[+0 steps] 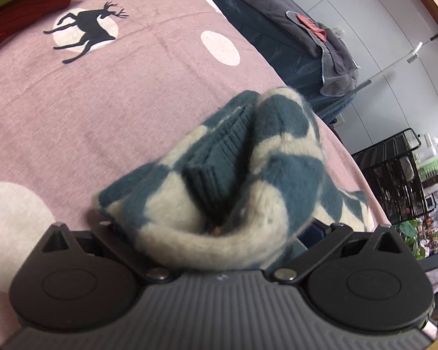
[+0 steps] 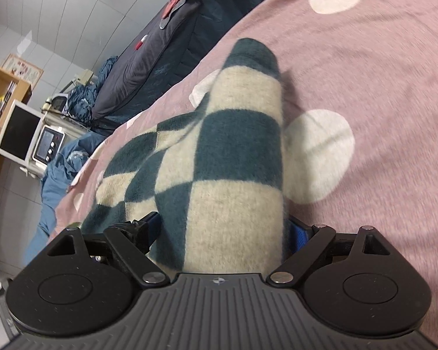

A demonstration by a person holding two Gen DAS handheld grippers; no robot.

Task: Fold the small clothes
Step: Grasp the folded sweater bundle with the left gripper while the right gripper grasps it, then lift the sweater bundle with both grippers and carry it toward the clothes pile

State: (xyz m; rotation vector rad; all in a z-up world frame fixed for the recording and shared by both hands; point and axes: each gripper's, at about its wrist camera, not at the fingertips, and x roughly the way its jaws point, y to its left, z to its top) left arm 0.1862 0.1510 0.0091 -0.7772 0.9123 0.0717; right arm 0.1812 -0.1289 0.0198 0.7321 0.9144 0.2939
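A fuzzy teal-and-cream checkered knit garment (image 1: 233,175) is bunched up between the two grippers above a pink bedspread (image 1: 102,102). My left gripper (image 1: 216,233) is shut on its cream edge, with a ribbed teal cuff folded inside the bundle; the fingertips are hidden by the cloth. In the right wrist view the same garment (image 2: 227,160) drapes over my right gripper (image 2: 224,233), which is shut on it; its fingers are mostly covered, with only a blue pad (image 2: 299,236) showing.
The bedspread (image 2: 365,73) has white dots and a black deer print (image 1: 87,29). Green and red knitwear (image 1: 20,0) lies at the far left. A dark quilt (image 1: 292,29) lies along the bed's edge. A black wire rack (image 1: 394,175) and a microwave (image 2: 23,137) stand beyond the bed.
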